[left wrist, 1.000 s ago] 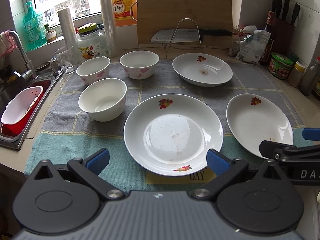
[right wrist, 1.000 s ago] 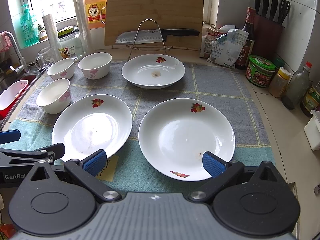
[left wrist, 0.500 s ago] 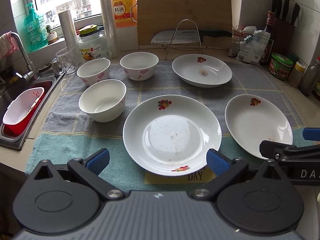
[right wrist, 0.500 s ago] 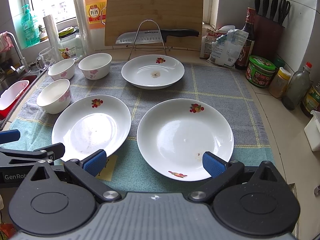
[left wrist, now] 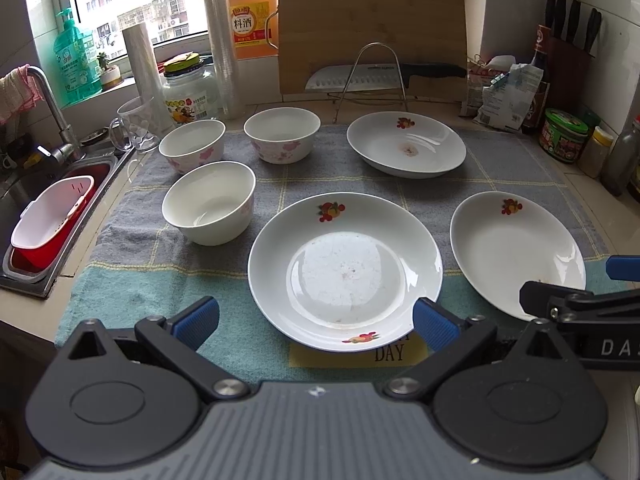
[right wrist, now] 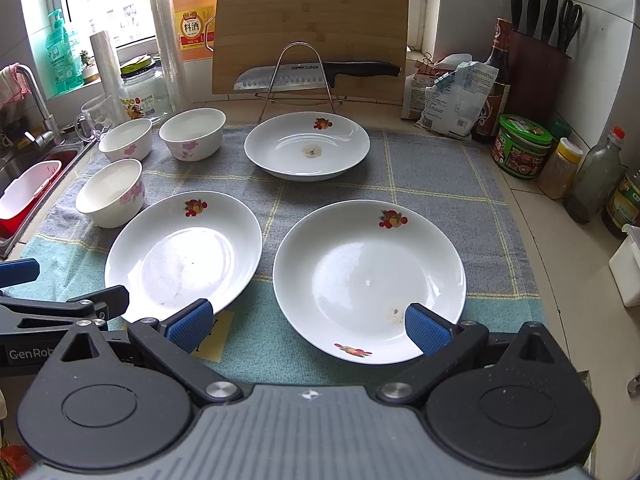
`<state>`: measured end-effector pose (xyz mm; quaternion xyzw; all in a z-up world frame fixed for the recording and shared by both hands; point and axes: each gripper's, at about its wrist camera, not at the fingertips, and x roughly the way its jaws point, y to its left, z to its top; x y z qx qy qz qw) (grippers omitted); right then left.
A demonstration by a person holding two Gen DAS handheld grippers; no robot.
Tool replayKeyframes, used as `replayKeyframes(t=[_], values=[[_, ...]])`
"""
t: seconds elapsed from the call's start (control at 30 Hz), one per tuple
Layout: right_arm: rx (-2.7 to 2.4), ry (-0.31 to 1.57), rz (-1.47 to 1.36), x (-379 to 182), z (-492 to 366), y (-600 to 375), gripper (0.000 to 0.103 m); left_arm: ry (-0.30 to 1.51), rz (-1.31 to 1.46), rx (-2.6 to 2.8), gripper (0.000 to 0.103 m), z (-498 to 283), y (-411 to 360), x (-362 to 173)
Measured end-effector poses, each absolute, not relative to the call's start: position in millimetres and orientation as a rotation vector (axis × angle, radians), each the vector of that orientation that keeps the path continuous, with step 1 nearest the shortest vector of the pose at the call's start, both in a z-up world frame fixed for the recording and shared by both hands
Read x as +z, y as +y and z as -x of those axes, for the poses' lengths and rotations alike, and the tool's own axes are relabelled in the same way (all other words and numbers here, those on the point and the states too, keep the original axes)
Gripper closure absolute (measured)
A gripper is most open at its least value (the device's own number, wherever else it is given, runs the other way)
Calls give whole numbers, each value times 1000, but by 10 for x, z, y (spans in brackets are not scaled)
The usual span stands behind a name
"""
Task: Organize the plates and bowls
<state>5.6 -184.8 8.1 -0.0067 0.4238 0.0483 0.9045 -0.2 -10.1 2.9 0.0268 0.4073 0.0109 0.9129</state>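
Three white plates with fruit prints lie on a grey-green cloth [left wrist: 144, 280]: a near middle plate [left wrist: 344, 268], a right plate [left wrist: 516, 248] and a far plate [left wrist: 406, 144]. Three white bowls with pink flowers stand left: near bowl [left wrist: 210, 202], back left bowl [left wrist: 192, 146], back bowl [left wrist: 282, 134]. My left gripper [left wrist: 316, 322] is open, its fingers straddling the near rim of the middle plate. My right gripper [right wrist: 306, 326] is open over the near rim of the right plate [right wrist: 370, 280]. The middle plate [right wrist: 184, 256], the far plate [right wrist: 306, 146] and each gripper's partner show at the view edges.
A wire rack [left wrist: 370, 76] with a knife [left wrist: 384, 76] and a cutting board [left wrist: 372, 28] stand behind. The sink [left wrist: 52, 216] with a red-white basket is at left. Jars, bottles and a knife block [right wrist: 538, 68] crowd the right and back edges.
Both grippers have edged slightly forward and down toward the near plates; the plates sit a little closer in each view. Nothing was taken hold of.
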Motion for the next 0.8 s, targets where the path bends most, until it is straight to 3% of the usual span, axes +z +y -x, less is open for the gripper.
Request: replayKeyframes(t=[0.8], values=[[113, 862, 25, 102, -45, -1858, 0, 833, -52, 31, 1, 17, -111, 64]])
